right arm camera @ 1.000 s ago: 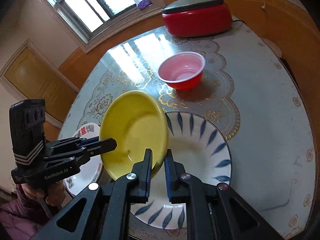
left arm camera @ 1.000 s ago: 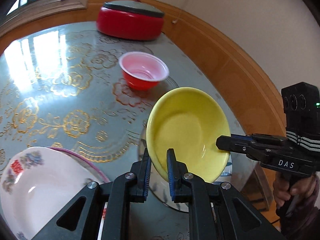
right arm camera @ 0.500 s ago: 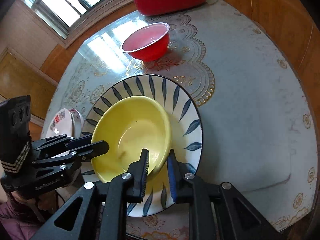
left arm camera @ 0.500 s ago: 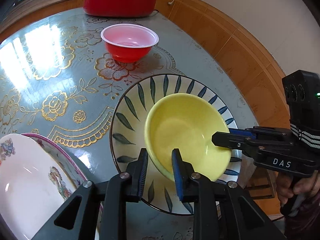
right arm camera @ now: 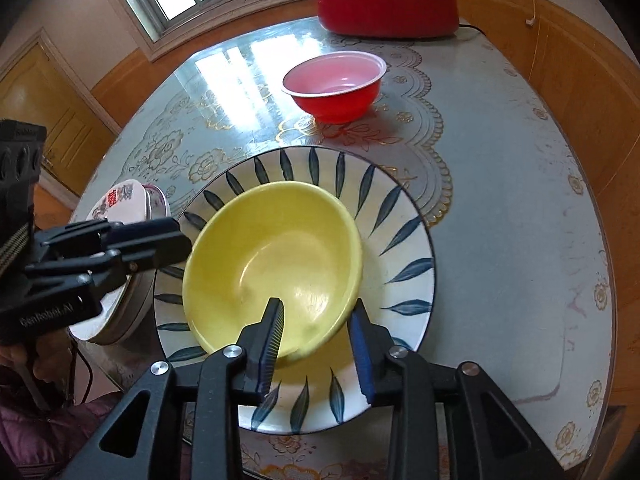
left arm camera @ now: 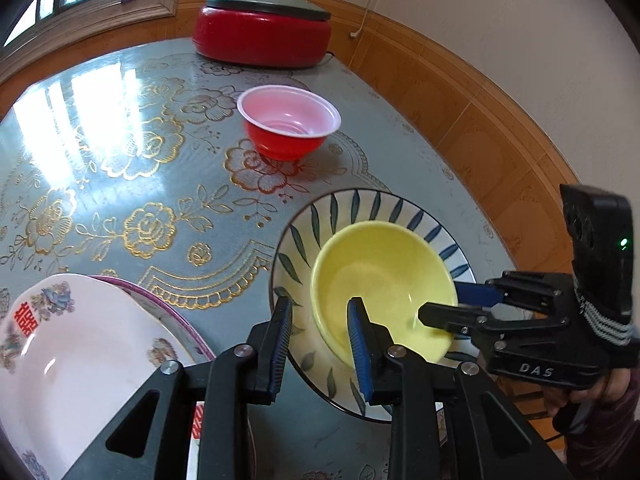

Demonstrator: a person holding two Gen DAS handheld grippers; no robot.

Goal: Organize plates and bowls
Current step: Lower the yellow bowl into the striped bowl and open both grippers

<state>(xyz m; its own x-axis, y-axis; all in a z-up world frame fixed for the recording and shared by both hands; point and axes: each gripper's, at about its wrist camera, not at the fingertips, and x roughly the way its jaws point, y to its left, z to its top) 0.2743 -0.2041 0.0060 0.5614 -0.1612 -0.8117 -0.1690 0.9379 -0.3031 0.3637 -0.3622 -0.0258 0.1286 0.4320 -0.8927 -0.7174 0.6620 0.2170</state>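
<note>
A yellow bowl (left arm camera: pixel 380 276) (right arm camera: pixel 272 264) sits inside a white plate with blue leaf marks (left arm camera: pixel 316 216) (right arm camera: pixel 400 220) at the near table edge. My left gripper (left arm camera: pixel 320 304) straddles the bowl's near rim, one finger inside and one outside; its pads stand clear of the rim. My right gripper (right arm camera: pixel 317 302) straddles the opposite rim the same way, its jaws opening with the rim loose between them. Each gripper shows in the other's view: the right gripper (left arm camera: pixel 448 304) and the left gripper (right arm camera: pixel 176 236).
A red plastic bowl (left arm camera: pixel 288 128) (right arm camera: pixel 334 88) stands farther back on the flowered table. A stack of white floral plates (left arm camera: pixel 80 352) (right arm camera: pixel 120 200) lies left of the leaf plate. A red cooker with a grey lid (left arm camera: pixel 264 32) (right arm camera: pixel 388 4) is at the far edge.
The yellow bowl, held tilted above the table by both grippers, has come down to rest in the leaf plate. Both grippers have opened off its rim.
</note>
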